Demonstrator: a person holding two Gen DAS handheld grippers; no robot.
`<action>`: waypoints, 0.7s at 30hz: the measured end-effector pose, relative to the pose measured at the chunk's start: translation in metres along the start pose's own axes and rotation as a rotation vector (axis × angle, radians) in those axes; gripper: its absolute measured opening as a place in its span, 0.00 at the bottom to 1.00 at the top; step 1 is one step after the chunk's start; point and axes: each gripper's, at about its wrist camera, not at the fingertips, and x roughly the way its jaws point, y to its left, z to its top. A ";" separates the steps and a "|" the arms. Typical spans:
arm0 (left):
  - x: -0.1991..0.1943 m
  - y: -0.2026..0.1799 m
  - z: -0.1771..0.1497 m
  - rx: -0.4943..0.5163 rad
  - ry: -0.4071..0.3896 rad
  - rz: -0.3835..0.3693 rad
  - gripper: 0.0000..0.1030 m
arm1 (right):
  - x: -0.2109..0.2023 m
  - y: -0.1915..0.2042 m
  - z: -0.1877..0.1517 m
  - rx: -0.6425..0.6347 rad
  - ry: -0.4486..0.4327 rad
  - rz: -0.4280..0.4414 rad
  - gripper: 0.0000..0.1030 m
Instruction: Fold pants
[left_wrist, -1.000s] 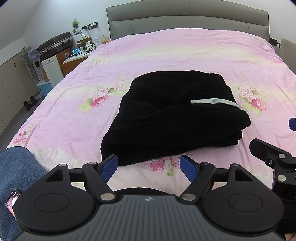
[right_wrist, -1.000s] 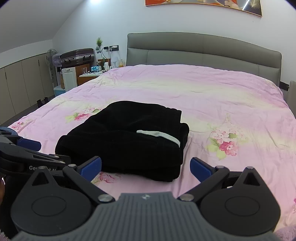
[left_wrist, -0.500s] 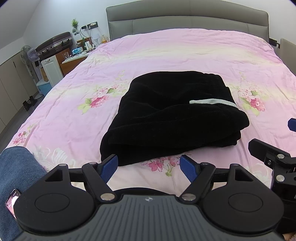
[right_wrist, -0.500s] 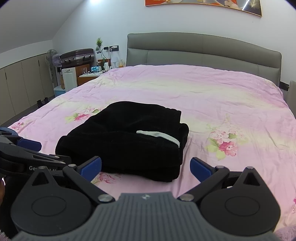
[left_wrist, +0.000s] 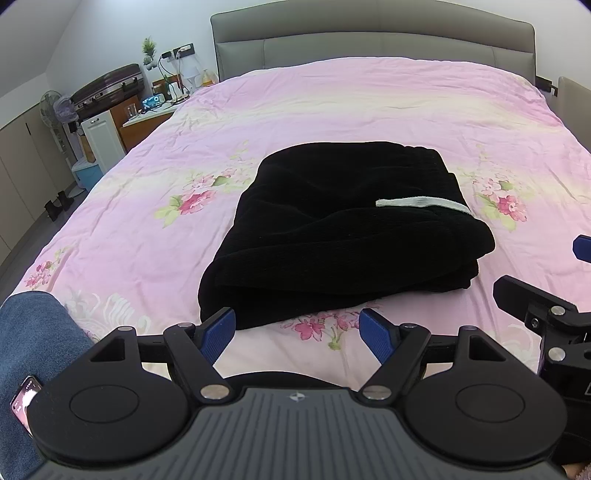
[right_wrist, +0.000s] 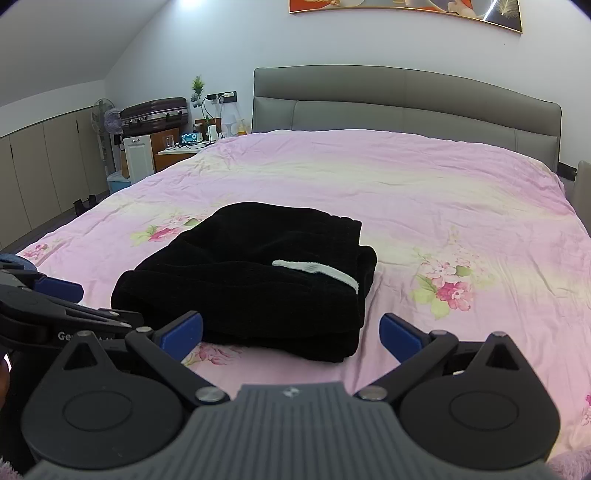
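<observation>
Pants lie folded in a thick, soft black bundle on the bed, probably limp; grip a doubled edge. Left gripper and right gripper hang released, empty.

Both cameras sit low at the foot of the bed, facing the headboard. The left wrist view looks down more steeply from nearer the folded pants. The right wrist view sits lower and farther right. Both views share the pants, the bedspread and the headboard.
</observation>
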 end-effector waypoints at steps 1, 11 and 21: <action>-0.001 -0.001 0.000 0.000 0.000 0.001 0.87 | 0.000 0.000 0.000 0.000 0.000 -0.001 0.95; -0.002 -0.003 0.000 -0.003 -0.002 0.001 0.87 | -0.001 0.000 0.000 0.002 -0.002 -0.001 0.95; -0.005 -0.001 -0.001 -0.003 -0.003 0.020 0.87 | -0.001 0.000 -0.001 0.005 -0.003 -0.003 0.95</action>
